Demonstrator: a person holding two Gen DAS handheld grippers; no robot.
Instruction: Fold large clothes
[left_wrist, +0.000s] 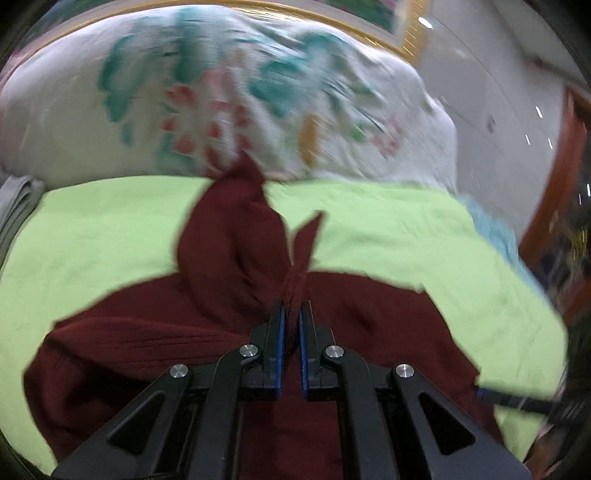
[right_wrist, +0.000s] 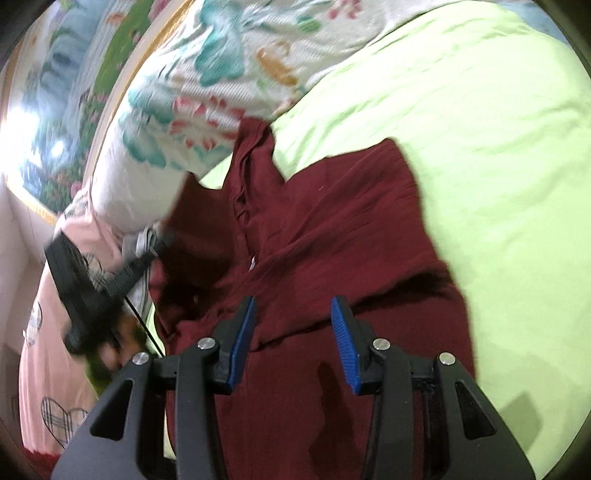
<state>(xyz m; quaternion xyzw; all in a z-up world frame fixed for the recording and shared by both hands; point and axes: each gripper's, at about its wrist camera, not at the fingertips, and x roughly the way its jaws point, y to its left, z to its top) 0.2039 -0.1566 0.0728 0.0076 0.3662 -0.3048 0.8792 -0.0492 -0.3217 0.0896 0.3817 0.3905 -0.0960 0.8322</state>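
Observation:
A dark red garment (left_wrist: 229, 325) lies crumpled on a lime green sheet (left_wrist: 424, 243). My left gripper (left_wrist: 291, 310) is shut on a bunched fold of the garment and holds it lifted, with a strip of cloth stretched ahead of the jaws. In the right wrist view the same garment (right_wrist: 332, 221) spreads over the green sheet (right_wrist: 498, 147). My right gripper (right_wrist: 292, 306) is open just above the cloth and holds nothing. The left gripper (right_wrist: 110, 280) also shows at the garment's left edge, blurred.
A big white pillow with teal and red flowers (left_wrist: 221, 92) lies beyond the sheet, and it shows in the right wrist view (right_wrist: 207, 92). Pink bedding with heart prints (right_wrist: 48, 350) is at the left. A white wall and a wooden door frame (left_wrist: 554, 206) stand at the right.

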